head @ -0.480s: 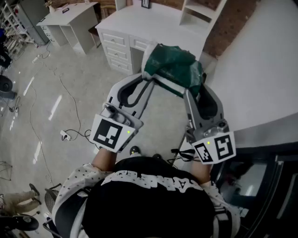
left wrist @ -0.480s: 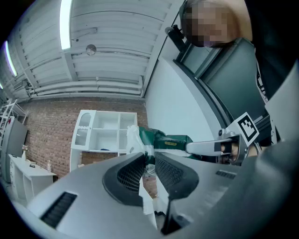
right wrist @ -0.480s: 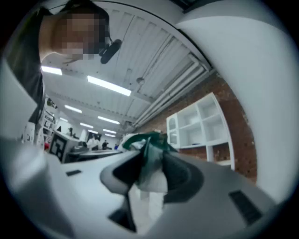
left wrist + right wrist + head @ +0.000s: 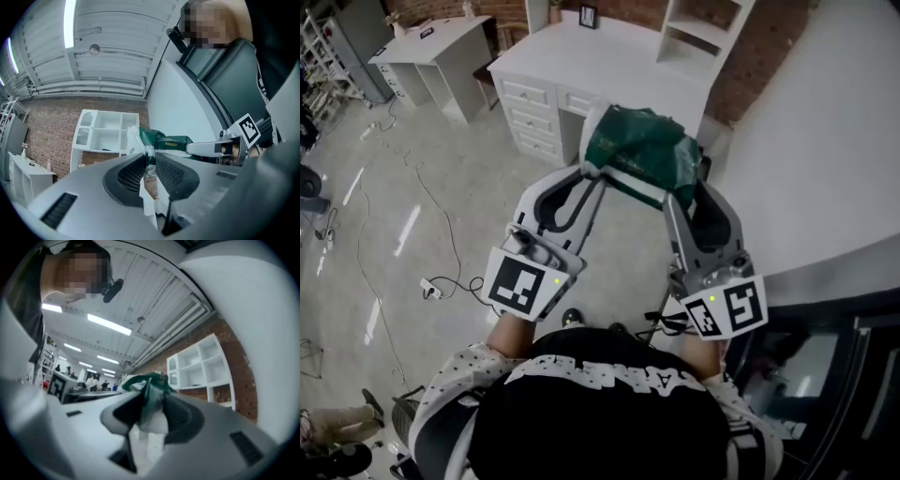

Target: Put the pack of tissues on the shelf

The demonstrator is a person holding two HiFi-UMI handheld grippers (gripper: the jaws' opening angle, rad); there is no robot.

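I hold the pack of tissues [image 4: 642,150] up in the air between both tools, over the floor and short of the white counter [image 4: 609,52]. The left gripper [image 4: 149,157] pinches a thin flap of the wrapper; the right gripper [image 4: 152,406] is clamped on a bunched end. The pack looks light, soft and crinkly, and its film is probably slippery, so I'd trust a hold on the body more than on loose film. The shelf [image 4: 698,28] stands at the counter's right end, close beside a white wall [image 4: 825,141]. A power strip [image 4: 431,286] lies on the floor below.
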